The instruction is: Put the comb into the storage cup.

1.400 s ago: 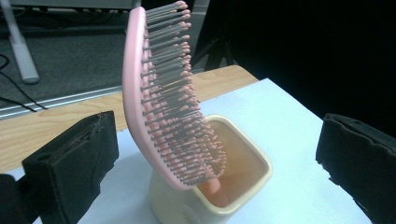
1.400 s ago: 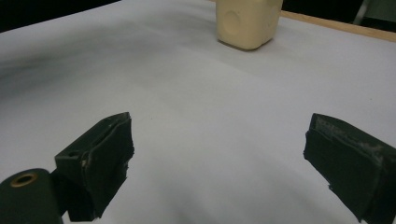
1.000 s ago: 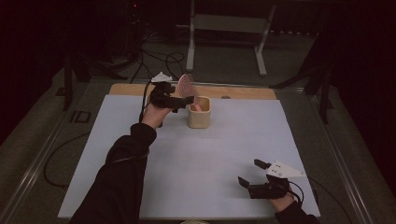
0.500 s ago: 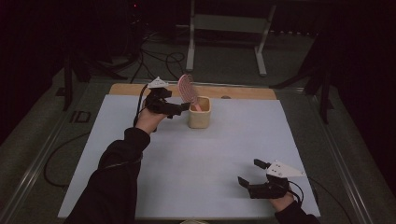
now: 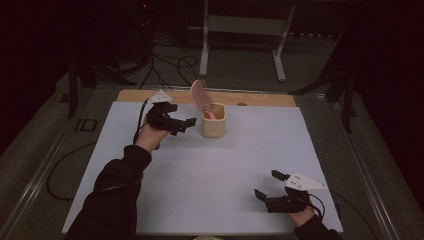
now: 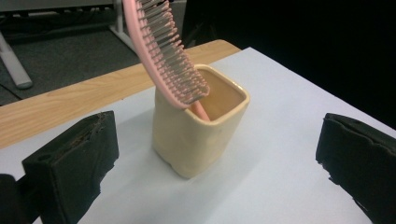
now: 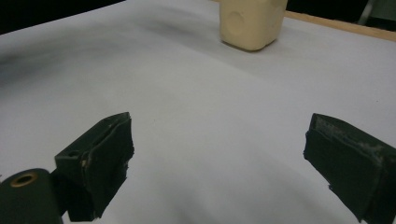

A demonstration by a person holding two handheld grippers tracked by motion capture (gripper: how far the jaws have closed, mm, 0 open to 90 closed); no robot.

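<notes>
A cream square cup point(image 5: 213, 127) stands near the table's far edge, and a pink hairbrush point(image 5: 200, 96) stands in it handle down, its head leaning left. My left gripper point(image 5: 185, 126) hovers just left of the cup, open, with nothing between its jaws. In the left gripper view the cup point(image 6: 198, 135) and the brush point(image 6: 164, 53) sit straight ahead between the wide-apart jaws of that gripper point(image 6: 217, 156). My right gripper point(image 5: 266, 184) rests open near the front right of the table. Its own view shows the open right gripper point(image 7: 219, 154) over bare sheet, the cup point(image 7: 252, 21) far ahead.
A pale sheet point(image 5: 225, 170) covers the table, with a strip of wood point(image 5: 260, 99) bare along the far edge. Cables point(image 5: 165, 60) and a metal stand point(image 5: 240, 30) are on the dark floor behind.
My left gripper has drawn back from the brush head, down and toward the person, and stands open beside the cup. The brush stays leaning in the cup. The right gripper has not moved.
</notes>
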